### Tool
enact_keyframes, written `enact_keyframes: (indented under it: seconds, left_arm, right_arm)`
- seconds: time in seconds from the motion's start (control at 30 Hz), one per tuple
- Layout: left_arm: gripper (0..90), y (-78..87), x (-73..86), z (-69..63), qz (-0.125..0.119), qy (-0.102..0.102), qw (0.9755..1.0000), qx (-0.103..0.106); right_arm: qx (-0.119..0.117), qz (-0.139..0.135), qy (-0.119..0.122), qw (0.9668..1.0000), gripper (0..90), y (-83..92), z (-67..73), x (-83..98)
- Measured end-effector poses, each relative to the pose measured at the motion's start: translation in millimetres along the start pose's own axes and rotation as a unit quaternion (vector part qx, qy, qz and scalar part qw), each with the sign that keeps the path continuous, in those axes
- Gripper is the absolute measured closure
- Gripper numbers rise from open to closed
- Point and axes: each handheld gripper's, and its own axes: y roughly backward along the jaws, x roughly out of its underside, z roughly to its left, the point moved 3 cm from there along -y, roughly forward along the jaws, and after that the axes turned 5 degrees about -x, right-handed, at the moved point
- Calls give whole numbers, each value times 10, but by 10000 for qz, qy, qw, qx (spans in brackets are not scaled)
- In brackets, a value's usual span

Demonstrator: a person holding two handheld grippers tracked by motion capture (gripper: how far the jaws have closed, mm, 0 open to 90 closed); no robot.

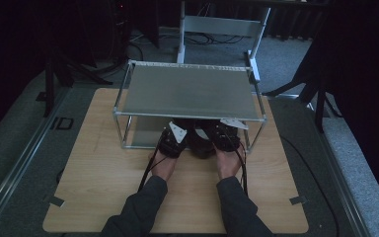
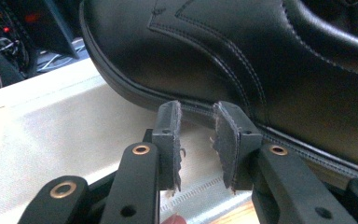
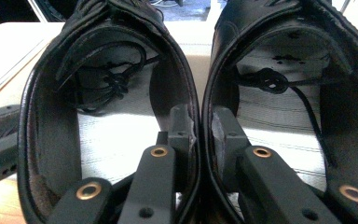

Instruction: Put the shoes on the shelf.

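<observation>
A pair of black leather lace-up shoes (image 1: 202, 144) stands side by side on the lower shelf (image 2: 51, 135) of a metal rack. My right gripper (image 3: 200, 123) has one jaw inside each shoe. It is shut on the two touching inner walls at the heel end, between the left shoe (image 3: 42, 121) and the right shoe (image 3: 349, 112). My left gripper (image 2: 196, 128) is low beside the outer flank of a shoe (image 2: 214, 46), its tips near the sole edge. A narrow gap shows between its pads, and nothing is between them.
The rack's grey top shelf (image 1: 190, 91) overhangs both grippers and the shoes, with thin corner posts (image 1: 124, 131) at the front. The rack stands on a wooden table (image 1: 103, 168). Cables trail back from the grippers along the person's forearms.
</observation>
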Motion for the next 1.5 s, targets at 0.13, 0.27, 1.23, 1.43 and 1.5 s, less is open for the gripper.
enact_keyframes:
  seconds: [0.13,0.27,1.23,1.43,1.5]
  left_arm:
    - [727,-59,11,25,70,184,9998,-70]
    - [726,-90,15,25,119,186,9997,-66]
    - [900,-390,-62,-147,137,402,9990,-131]
    - [900,-474,-65,-173,139,614,9979,-174]
    - [900,-491,-68,-167,140,625,9978,-181]
  right_arm:
    - [-13,-20,-18,10000,799,-22,2,16]
    - [-19,-73,-68,9999,798,-37,5,20]
    - [79,-628,-18,9980,800,-173,18,60]
    - [237,-836,28,9962,800,-209,28,94]
    - [255,-857,43,9960,800,-220,31,89]
